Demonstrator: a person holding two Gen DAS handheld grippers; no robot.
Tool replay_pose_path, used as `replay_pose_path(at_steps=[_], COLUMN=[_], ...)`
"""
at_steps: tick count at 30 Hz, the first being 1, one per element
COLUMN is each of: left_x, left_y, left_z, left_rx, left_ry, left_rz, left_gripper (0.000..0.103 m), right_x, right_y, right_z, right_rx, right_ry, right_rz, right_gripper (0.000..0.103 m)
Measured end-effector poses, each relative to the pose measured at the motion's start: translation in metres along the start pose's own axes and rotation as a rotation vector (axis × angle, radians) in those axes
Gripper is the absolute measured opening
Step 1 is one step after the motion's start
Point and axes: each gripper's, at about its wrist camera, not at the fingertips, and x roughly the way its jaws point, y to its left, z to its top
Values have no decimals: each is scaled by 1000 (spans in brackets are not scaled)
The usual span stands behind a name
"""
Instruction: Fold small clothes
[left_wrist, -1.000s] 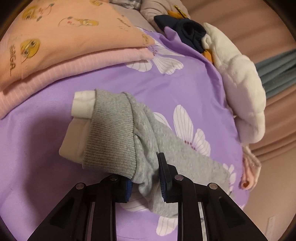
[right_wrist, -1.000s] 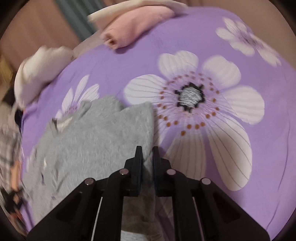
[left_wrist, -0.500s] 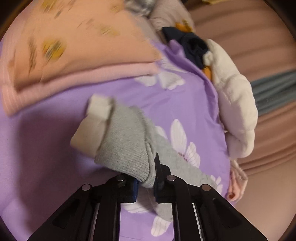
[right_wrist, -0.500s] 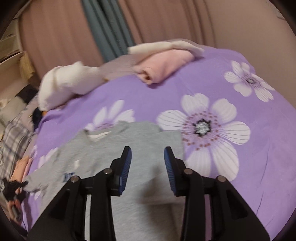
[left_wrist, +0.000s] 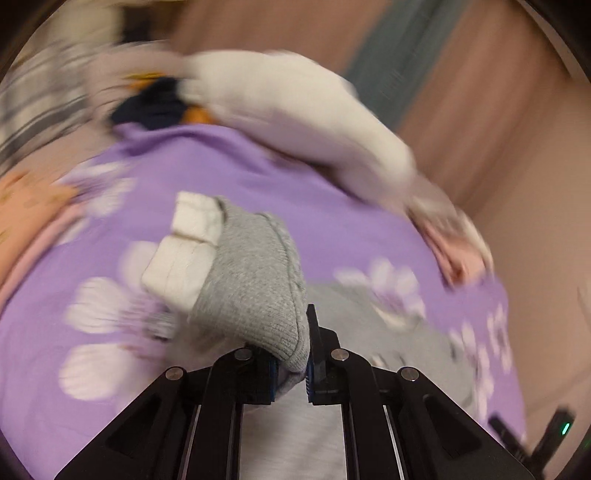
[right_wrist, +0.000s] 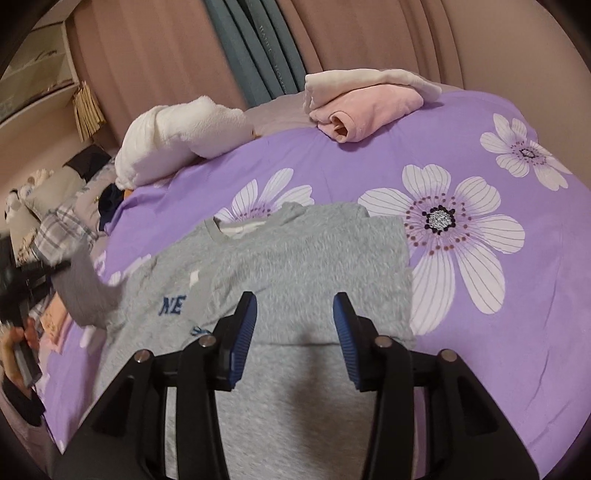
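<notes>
A small grey sweatshirt (right_wrist: 295, 266) with blue letters lies on the purple flowered bedspread (right_wrist: 498, 332), its right side folded in to a straight edge. My left gripper (left_wrist: 291, 354) is shut on the ribbed grey cuff (left_wrist: 255, 288) of its sleeve, lifted off the bed, a cream inner cuff (left_wrist: 181, 262) sticking out beyond. In the right wrist view that raised sleeve (right_wrist: 83, 284) shows blurred at the left. My right gripper (right_wrist: 295, 321) hovers over the shirt's body with its jaws opening and nothing between them.
A folded pink garment (right_wrist: 369, 107) under a cream one sits at the bed's far edge, by a white fluffy heap (right_wrist: 177, 136). Plaid and dark clothes (right_wrist: 62, 229) lie at the left. Peach and pink folded clothes (left_wrist: 29, 218) sit left in the left wrist view. Curtains hang behind.
My left gripper closed on the grey cuff and swung it up and across above the bed. My right gripper let go of the shirt, opened and drew back and up.
</notes>
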Motion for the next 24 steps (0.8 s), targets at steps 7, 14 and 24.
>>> replay_pose_path(at_steps=[7, 14, 24], left_x=[86, 80, 10], left_y=[-100, -88, -36], left_z=[-75, -88, -97], left_rx=[309, 236, 138], left_ry=[280, 329, 223], left_rz=[33, -8, -15], left_gripper=[11, 78, 79], right_x=[4, 5, 47], right_y=[-11, -10, 30], right_z=[-12, -20, -27], right_rx=[49, 45, 101], right_ry=[27, 67, 199], right_rz=[38, 67, 292], right_gripper=[44, 46, 55])
